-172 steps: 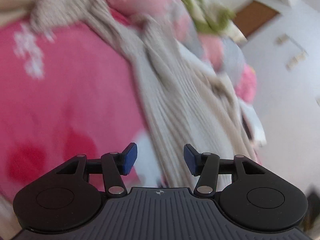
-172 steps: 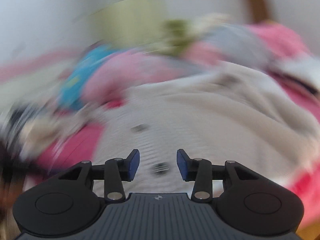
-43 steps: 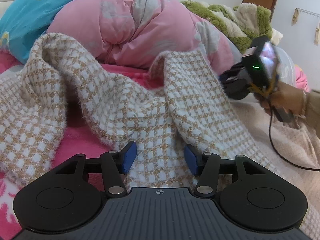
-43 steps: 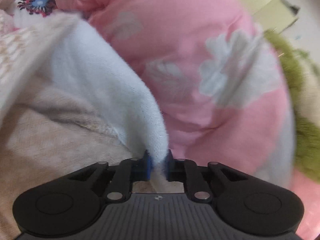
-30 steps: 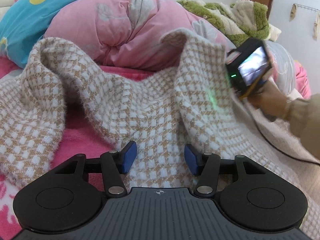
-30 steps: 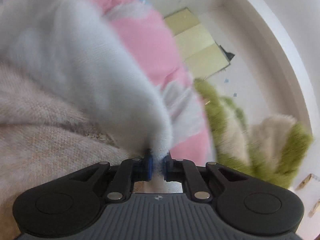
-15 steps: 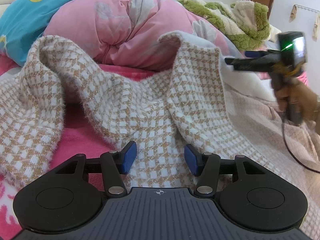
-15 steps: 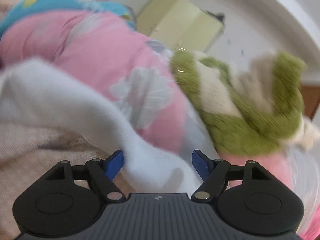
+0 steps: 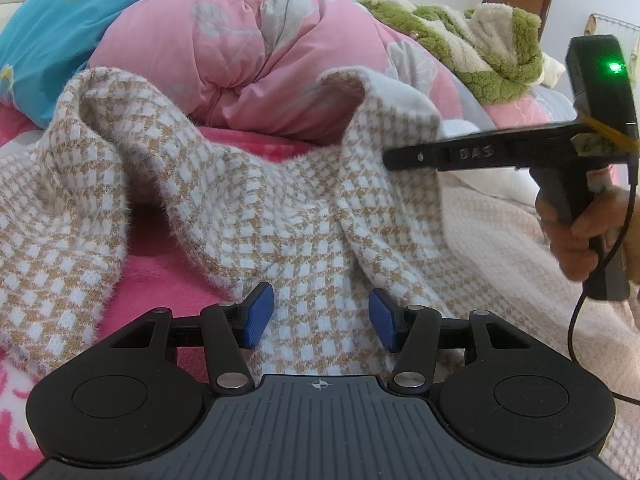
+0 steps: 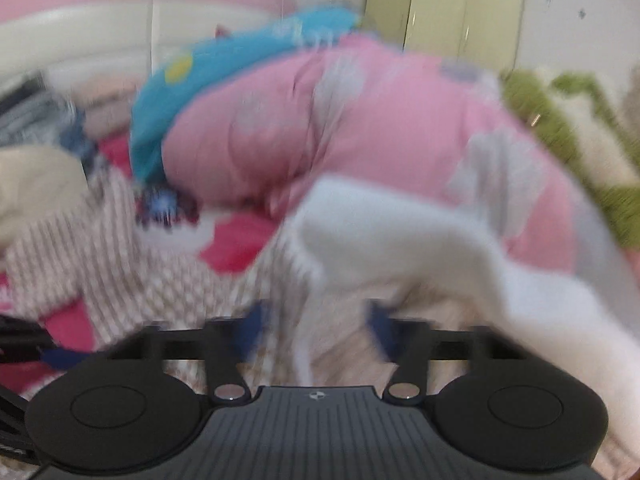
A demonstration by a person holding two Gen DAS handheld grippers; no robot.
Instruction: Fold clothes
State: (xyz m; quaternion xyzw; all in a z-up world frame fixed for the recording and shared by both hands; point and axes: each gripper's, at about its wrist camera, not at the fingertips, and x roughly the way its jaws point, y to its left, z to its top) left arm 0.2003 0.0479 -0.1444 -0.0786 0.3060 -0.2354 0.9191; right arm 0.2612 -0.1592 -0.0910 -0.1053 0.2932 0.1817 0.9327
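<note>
Fuzzy checked knit cardigan, rumpled

right wrist view motion-blurred, right gripper pads smeared

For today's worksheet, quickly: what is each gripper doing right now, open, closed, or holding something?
Left gripper: open, holding nothing, over the checked sweater.
Right gripper: blurred, but open, holding nothing.
</note>
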